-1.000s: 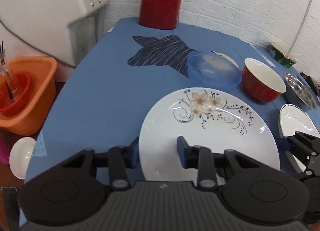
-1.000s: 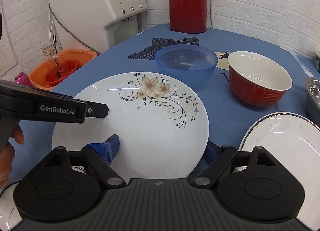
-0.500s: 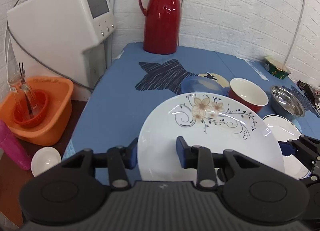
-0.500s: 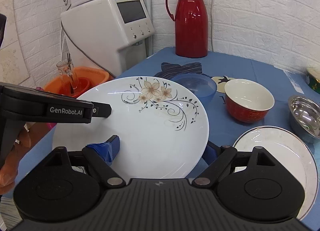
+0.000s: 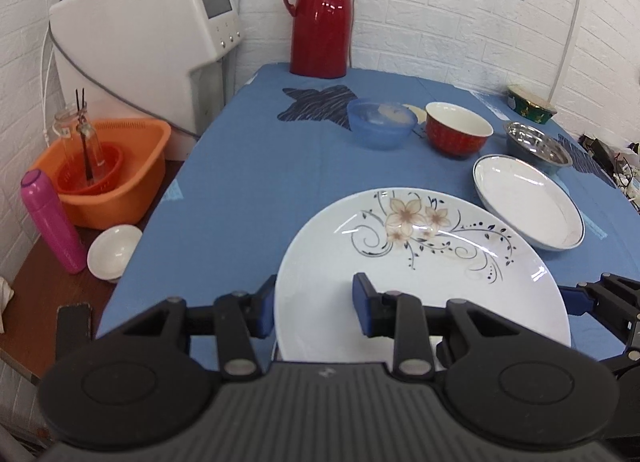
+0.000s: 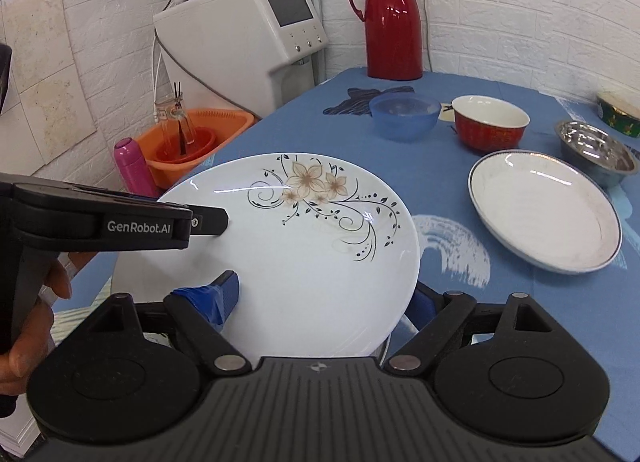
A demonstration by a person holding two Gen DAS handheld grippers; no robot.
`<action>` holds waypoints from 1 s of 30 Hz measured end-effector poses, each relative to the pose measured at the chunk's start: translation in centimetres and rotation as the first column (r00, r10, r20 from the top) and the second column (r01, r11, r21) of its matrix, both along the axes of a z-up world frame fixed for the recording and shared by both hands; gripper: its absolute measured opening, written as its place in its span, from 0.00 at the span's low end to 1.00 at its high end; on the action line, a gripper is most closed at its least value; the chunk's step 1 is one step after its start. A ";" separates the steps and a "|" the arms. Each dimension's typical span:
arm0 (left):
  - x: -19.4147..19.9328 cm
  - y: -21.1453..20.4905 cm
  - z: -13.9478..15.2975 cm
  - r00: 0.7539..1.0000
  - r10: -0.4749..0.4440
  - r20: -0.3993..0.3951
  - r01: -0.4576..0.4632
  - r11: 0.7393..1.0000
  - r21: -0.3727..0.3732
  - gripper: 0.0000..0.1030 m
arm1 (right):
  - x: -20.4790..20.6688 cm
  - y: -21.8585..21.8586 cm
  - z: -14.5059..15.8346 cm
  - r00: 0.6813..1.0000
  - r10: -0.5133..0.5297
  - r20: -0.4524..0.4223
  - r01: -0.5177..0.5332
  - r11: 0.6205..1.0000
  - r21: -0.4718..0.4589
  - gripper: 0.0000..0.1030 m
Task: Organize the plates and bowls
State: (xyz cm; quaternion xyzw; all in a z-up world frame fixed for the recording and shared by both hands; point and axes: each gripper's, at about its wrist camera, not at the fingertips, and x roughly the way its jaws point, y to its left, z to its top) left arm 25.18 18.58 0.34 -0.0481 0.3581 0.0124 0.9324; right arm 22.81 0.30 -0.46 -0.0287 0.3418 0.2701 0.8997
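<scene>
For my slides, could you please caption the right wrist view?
Both grippers, left gripper and right gripper, hold the floral plate above the blue table.

White brick wall (image 5: pixel 460 14) behind blue-clothed table (image 5: pixel 256 182).

Both wrist cameras are looking forward and down along their own fingers, close over the flowered plate (image 5: pixel 420 270) filling lower centre. Left view is facing the table's far wall; right view is sitting slightly rightward. Both are sharing the red thermos (image 6: pixel 394 22) at upper centre and the rimmed plate (image 6: pixel 544 210) at right.
</scene>
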 end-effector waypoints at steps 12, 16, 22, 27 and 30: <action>-2.5 0.6 -2.4 0.999 -0.015 0.030 0.016 0.999 -0.036 0.44 | -2.2 0.7 -1.3 0.998 0.021 0.060 -0.018 0.999 -0.046 0.72; -3.1 0.3 -2.3 0.997 -0.037 0.073 0.041 0.998 -0.049 0.51 | -2.0 0.4 -1.9 0.999 -0.002 0.046 0.005 0.998 -0.070 0.73; -3.4 -0.3 -1.7 0.994 -0.041 0.099 0.045 0.998 -0.044 0.56 | -2.3 0.4 -2.3 0.999 0.008 0.034 -0.006 0.998 -0.070 0.73; -3.6 0.6 -1.3 0.996 -0.018 0.090 0.023 0.998 -0.056 0.57 | -2.3 -2.0 -1.5 1.000 -0.032 -0.001 0.032 0.999 0.036 0.72; -3.5 1.0 -1.0 0.997 -0.008 0.081 0.016 0.996 -0.088 0.59 | -2.2 -3.8 -0.9 0.997 -0.082 -0.012 0.082 0.993 0.084 0.72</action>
